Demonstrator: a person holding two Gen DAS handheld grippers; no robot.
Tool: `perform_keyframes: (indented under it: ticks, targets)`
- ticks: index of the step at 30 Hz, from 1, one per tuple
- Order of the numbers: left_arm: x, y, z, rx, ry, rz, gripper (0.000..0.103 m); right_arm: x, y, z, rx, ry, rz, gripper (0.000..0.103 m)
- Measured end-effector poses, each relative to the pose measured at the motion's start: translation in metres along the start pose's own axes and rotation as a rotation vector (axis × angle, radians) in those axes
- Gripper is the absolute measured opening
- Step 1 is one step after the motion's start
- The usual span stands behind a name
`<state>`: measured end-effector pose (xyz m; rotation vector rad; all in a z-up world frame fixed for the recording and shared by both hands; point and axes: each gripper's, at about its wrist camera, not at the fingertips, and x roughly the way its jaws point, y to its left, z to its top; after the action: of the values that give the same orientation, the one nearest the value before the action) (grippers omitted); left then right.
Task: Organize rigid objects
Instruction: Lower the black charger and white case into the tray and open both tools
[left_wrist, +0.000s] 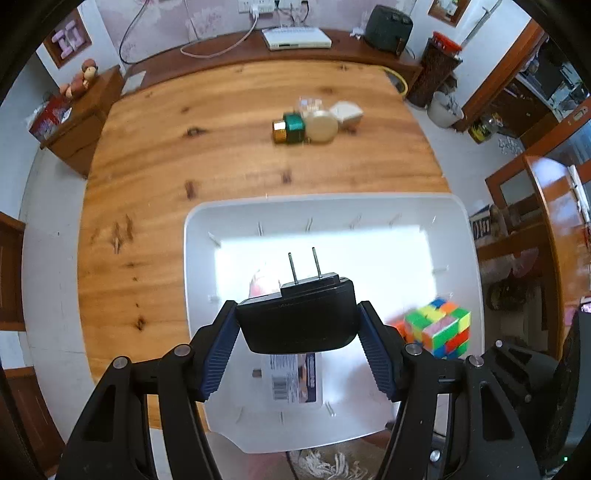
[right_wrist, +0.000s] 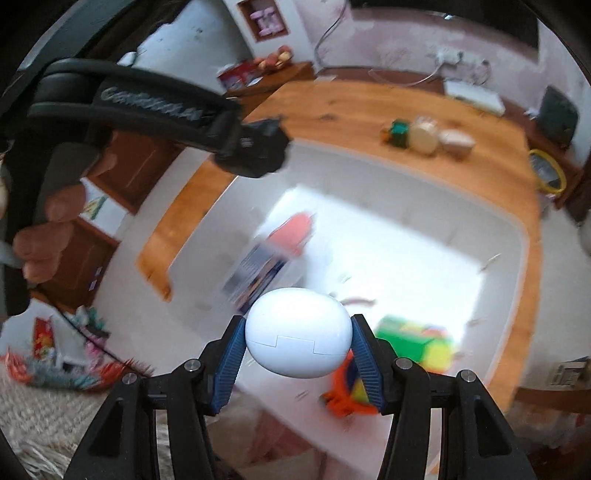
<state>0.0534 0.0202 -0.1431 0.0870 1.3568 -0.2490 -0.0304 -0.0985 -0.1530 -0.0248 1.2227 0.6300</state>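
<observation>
Two hand-held grippers are each pinching something above a white tray (left_wrist: 199, 236). The left hand-held gripper (left_wrist: 297, 325) has its blue ribbed pads pressed on both sides of a black power adapter (left_wrist: 297, 321), whose two metal prongs point away from the camera toward the far side. The right hand-held gripper (right_wrist: 297, 343) clamps a white egg-shaped case (right_wrist: 297, 332) between its pads, with the case's seam facing the camera. Seen from the right wrist camera, the left hand-held gripper's black body sits at the upper left, gripped by a hand (right_wrist: 48, 229). Below both grippers the tray rests on the near part of a wooden counter (left_wrist: 221, 147). Inside the tray, a multicoloured puzzle cube (left_wrist: 439, 326) lies toward its near right side, with an orange object (right_wrist: 345, 398) just beside it; I cannot tell what that is. A flat package with a barcode label (left_wrist: 291, 380) lies in the tray's near middle, and something pink (right_wrist: 293, 232) sits just beyond it, blurred. Farther off on the counter, well apart from the tray, a small cluster stands close together: a gold-capped jar (left_wrist: 279, 132), a green box (left_wrist: 294, 127), a round cream tin (left_wrist: 322, 126) and a white angular item (left_wrist: 346, 115). A white router-like box (left_wrist: 296, 38) sits on a dark shelf at the far wall.
</observation>
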Motion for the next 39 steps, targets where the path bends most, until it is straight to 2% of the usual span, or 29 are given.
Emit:
perform_keyframes:
  ticks: [5, 10, 14, 17, 23, 33, 38, 39]
  targets:
    - [0.014, -0.003, -0.009, 0.024, 0.005, 0.017, 0.067, 0.017, 0.011, -0.011, -0.027, 0.038, 0.055, 0.057]
    - [0.027, -0.005, -0.014, 0.042, 0.006, 0.026, 0.067, 0.031, -0.002, -0.017, 0.028, 0.063, 0.059, 0.057]
    - [0.037, -0.004, -0.016, 0.056, 0.016, 0.031, 0.067, 0.041, -0.019, -0.021, 0.073, 0.072, 0.024, 0.057]
    - [0.046, -0.003, -0.016, 0.066, 0.027, 0.04, 0.067, 0.039, -0.021, -0.017, 0.042, 0.042, -0.023, 0.057]
    - [0.064, 0.001, -0.012, 0.082, 0.045, 0.063, 0.067, 0.045, -0.031, -0.004, 0.013, 0.019, -0.177, 0.057]
    - [0.097, 0.01, -0.006, 0.082, 0.096, 0.104, 0.068, 0.064, -0.041, 0.008, 0.0, 0.043, -0.27, 0.058]
    - [0.103, 0.012, -0.006, 0.08, 0.109, 0.128, 0.069, 0.067, -0.037, 0.011, -0.002, 0.041, -0.286, 0.072]
    - [0.106, 0.013, -0.006, 0.076, 0.119, 0.138, 0.075, 0.067, -0.035, 0.011, -0.006, 0.039, -0.29, 0.073]
